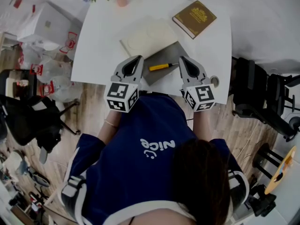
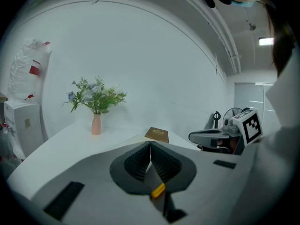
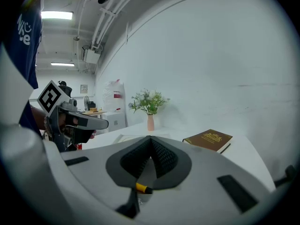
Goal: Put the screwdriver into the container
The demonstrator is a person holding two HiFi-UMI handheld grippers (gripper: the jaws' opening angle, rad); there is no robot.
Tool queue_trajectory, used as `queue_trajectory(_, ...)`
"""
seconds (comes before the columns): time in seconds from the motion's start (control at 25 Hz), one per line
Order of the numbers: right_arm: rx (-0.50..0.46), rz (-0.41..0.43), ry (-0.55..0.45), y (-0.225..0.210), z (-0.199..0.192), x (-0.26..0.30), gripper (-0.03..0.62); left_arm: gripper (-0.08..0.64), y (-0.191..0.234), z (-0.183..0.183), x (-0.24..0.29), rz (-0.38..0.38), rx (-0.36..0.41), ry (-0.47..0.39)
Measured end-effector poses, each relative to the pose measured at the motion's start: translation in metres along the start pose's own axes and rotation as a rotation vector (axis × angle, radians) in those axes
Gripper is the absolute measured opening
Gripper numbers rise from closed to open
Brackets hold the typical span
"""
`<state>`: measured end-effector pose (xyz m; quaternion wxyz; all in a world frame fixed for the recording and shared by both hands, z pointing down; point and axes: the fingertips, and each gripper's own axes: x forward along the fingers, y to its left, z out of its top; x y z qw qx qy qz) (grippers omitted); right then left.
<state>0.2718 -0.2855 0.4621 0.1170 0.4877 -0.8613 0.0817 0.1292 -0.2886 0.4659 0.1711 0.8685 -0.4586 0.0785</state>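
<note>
We judge the step in hand to be the pick-up, not yet begun. On the white counter [image 1: 103, 41] the cream container [image 1: 149, 37] lies flat, with a grey sheet [image 1: 169, 54] just beside its near edge. Our left tongs [image 1: 138, 58] and right tongs [image 1: 181, 59] hover on the near side of the container, both pinched together and empty. The yellow-handled screwdriver [image 1: 160, 67] lies on the sheet between them, just short of the container. To do this well, we should spread one pair wide, come down across the handle rather than the thin shaft, and close squarely before lifting over the rim. The container looks shallow and, as far as we can see, holds nothing.
</note>
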Motion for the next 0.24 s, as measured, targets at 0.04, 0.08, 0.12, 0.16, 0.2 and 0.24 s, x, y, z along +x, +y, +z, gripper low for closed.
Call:
queue_trajectory(0.04,-0.002,0.002,0.002,0.0006,-0.0003,0.0010,0.021,0.017,0.0011,-0.0003,0.0000,0.003,0.001,0.001)
queue_trajectory(0.08,-0.003,0.004,0.003,0.0012,-0.0003,0.0019,0.021,0.017,0.0021,-0.0005,-0.0001,0.006,0.001,0.002)
queue_trajectory(0.12,-0.005,0.004,0.004,0.0016,-0.0003,0.0026,0.021,0.017,0.0031,-0.0005,-0.0001,0.007,0.000,0.003)
queue_trajectory(0.16,-0.007,0.003,0.005,0.0019,-0.0001,0.0034,0.021,0.017,0.0041,-0.0003,0.0000,0.007,-0.001,0.003)
queue_trajectory(0.2,-0.010,0.002,0.006,0.0021,0.0001,0.0042,0.021,0.017,0.0052,0.0000,0.0001,0.008,-0.001,0.003)
queue_trajectory(0.24,-0.012,0.001,0.007,0.0022,0.0002,0.0050,0.021,0.017,0.0063,0.0003,0.0002,0.009,-0.002,0.004)
